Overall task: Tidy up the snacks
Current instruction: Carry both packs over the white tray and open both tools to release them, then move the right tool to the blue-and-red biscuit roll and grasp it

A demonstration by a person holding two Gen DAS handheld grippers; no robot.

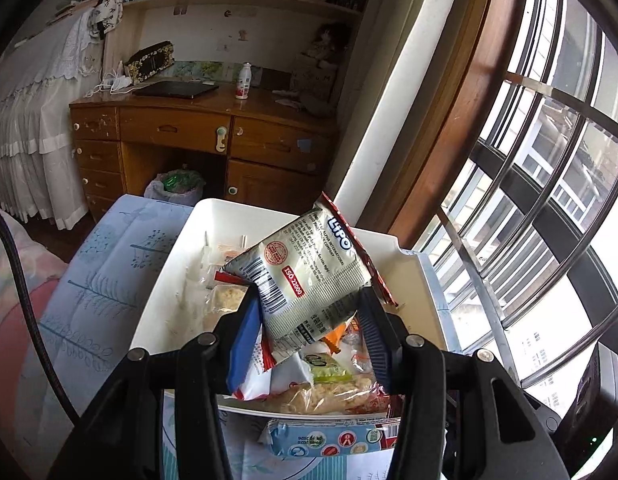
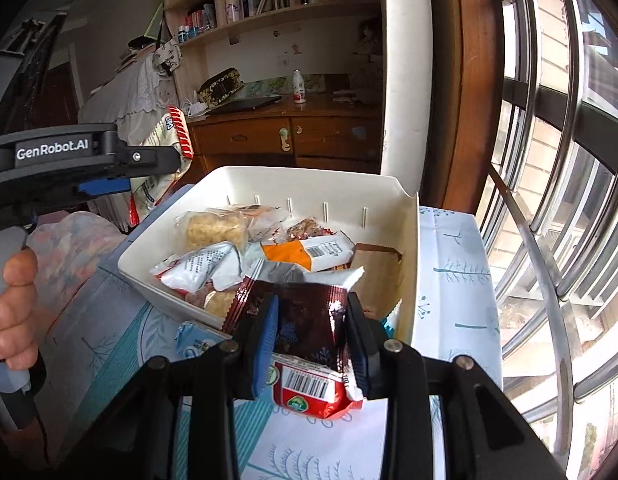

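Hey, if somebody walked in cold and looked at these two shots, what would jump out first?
Each gripper holds a snack: the left gripper clamps a cream Lipo packet, the right gripper a dark red packet. Just beyond them sits a white bin heaped with mixed snack packs, on a blue tree-print cloth beside the barred window.

The pale snack packet (image 1: 309,276) in the left wrist view carries the blue word "LiPO" and, in a red strip, "ISO 22000"; a barcode is printed beside them, but its digits are too small to read. In the right wrist view, the black gripper (image 2: 53,150) at the left edge has a label with "GenRobot.AI" in white letters.
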